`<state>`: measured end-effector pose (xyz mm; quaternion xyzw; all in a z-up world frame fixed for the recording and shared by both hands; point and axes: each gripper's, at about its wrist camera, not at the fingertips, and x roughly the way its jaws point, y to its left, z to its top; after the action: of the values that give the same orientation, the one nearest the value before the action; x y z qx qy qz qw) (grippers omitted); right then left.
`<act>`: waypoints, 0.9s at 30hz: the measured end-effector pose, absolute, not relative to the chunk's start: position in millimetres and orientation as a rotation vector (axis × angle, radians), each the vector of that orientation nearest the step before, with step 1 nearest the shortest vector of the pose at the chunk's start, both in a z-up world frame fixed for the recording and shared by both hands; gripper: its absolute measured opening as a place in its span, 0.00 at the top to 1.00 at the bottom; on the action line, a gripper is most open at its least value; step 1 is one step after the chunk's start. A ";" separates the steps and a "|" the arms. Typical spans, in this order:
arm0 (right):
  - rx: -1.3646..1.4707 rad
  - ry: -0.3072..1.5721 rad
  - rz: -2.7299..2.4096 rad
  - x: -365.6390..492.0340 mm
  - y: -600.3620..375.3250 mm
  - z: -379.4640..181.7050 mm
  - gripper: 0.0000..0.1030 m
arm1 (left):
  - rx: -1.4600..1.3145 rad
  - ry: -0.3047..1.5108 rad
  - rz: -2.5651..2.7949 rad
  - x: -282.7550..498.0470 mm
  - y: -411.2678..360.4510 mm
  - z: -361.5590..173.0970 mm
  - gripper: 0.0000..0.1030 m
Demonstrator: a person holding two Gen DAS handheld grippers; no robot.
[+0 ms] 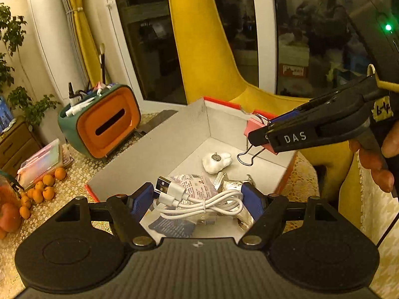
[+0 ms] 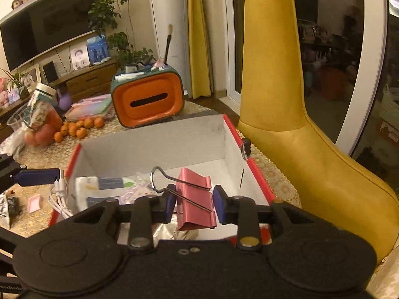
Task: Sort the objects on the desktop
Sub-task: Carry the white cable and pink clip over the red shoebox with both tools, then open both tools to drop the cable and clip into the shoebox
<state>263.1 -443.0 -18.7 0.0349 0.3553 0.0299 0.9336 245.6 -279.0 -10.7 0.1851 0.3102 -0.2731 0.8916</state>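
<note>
The right gripper (image 2: 194, 205), fingers clenched on the pink clip (image 2: 195, 199), holds it above the box (image 2: 154, 134), so releasing comes next, while the left gripper (image 1: 198, 198) grasps the white cable (image 1: 199, 200) over it.

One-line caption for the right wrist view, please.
Right gripper holds a pink binder clip above the open red-edged box, jaws shut on it.

Pink binder clip (image 2: 195, 200): wire handles folded out, suspended over the red-edged grey box (image 2: 154, 134); coiled white USB cable (image 1: 199, 199): tied at mid-length, suspended over the box's near end; white plush toy (image 1: 215, 162): lying on the box floor.
</note>
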 end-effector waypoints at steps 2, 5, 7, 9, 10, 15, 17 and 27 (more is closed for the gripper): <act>0.070 0.745 0.057 272.8 -444.5 -25.3 0.69 | 0.381 0.663 -0.562 255.1 -282.5 -15.4 0.26; 0.068 0.773 0.050 286.5 -445.1 -35.8 0.69 | 0.388 0.675 -0.552 269.2 -287.5 -22.9 0.26; 0.070 0.789 0.041 295.8 -445.2 -42.7 0.69 | 0.375 0.691 -0.549 281.3 -289.6 -27.3 0.26; 0.074 0.806 0.042 303.3 -444.1 -49.3 0.69 | 0.361 0.706 -0.542 289.8 -290.5 -30.9 0.26; 0.072 0.811 0.043 305.9 -443.2 -52.1 0.69 | 0.357 0.714 -0.540 293.2 -291.3 -32.9 0.26; 0.020 0.847 0.022 319.0 -435.2 -67.0 0.69 | 0.363 0.735 -0.519 309.3 -293.3 -42.7 0.26; 0.013 0.861 0.018 321.5 -433.5 -71.7 0.69 | 0.354 0.748 -0.515 313.7 -292.9 -46.2 0.26; -0.030 0.891 0.004 321.5 -430.7 -83.6 0.71 | 0.368 0.809 -0.521 319.2 -293.9 -66.1 0.26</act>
<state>321.5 -430.7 -83.6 -0.0145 0.4310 0.0020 0.9022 319.2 -293.9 -66.1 0.1762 0.3870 -0.2490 0.8701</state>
